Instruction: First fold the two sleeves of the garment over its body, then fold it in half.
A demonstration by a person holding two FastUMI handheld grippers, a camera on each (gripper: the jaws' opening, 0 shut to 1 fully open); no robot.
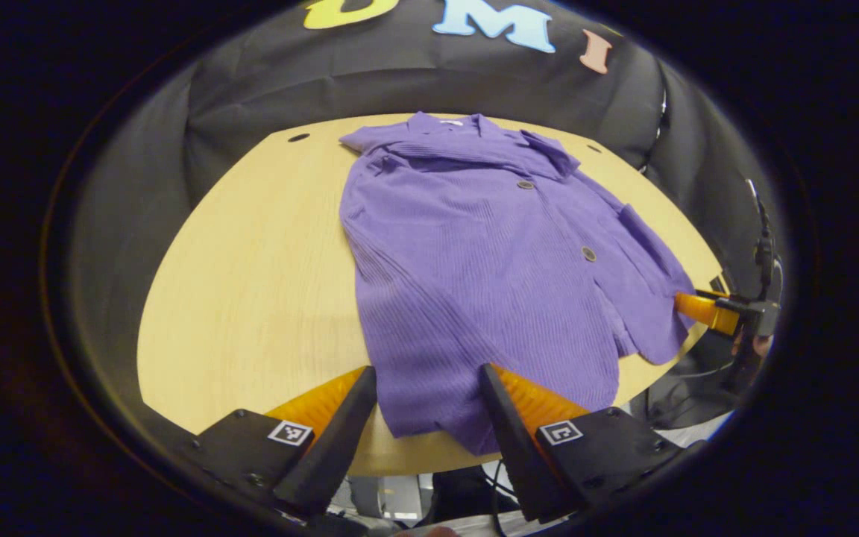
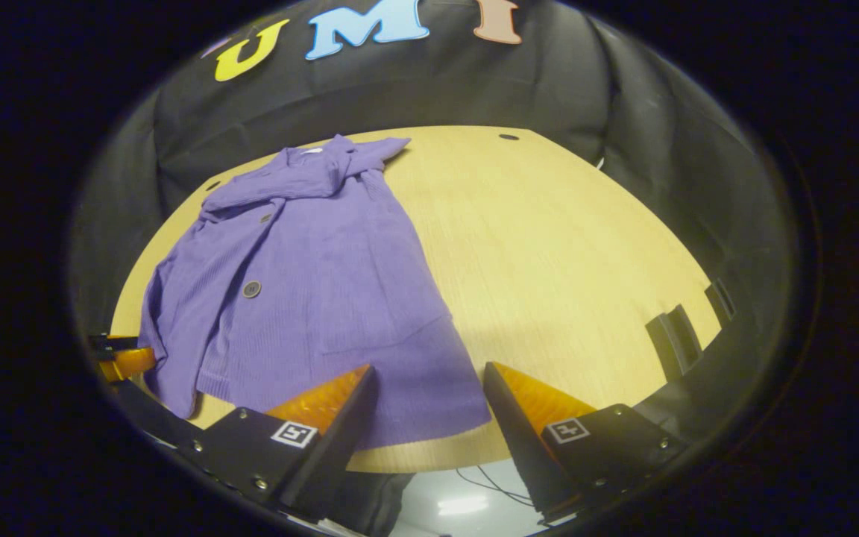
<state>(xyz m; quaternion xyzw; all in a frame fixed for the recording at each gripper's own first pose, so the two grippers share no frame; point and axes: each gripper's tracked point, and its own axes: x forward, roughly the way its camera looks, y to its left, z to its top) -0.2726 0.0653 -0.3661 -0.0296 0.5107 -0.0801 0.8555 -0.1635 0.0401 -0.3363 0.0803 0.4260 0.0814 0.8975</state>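
Left gripper [image 1: 428, 388] sits at the near table edge, jaws wide apart, nothing between the pads; the hem of the shirt [image 1: 474, 253] lies in the gap ahead of them but is not pinched. Right gripper [image 2: 428, 388] is likewise spread open at the near edge, with the hem's right corner in front of it and no contact that I can confirm. From the left gripper view, the other gripper [image 1: 705, 309] shows by the shirt's right hem corner, just beside the cloth.

The shirt is flat on the table [image 1: 250, 283], buttons up. Its long axis runs near to far: hem close to both grippers, collar [image 1: 444, 123] at the far edge by the booth wall. In the right gripper view the shirt [image 2: 303, 298] fills the left half of the table [image 2: 586, 261], with bare wood to the right.

Both sleeves appear already laid in over the body, judging by the narrow outline and the fold ridges along each side. So the half fold is what's left, I think.

Key relation: the hem is the nearest edge to both grippers, one per corner, and the collar lies straight ahead. The fold would carry the hem away from the person toward the collar, along the long axis. Neither hand is clearly closer.
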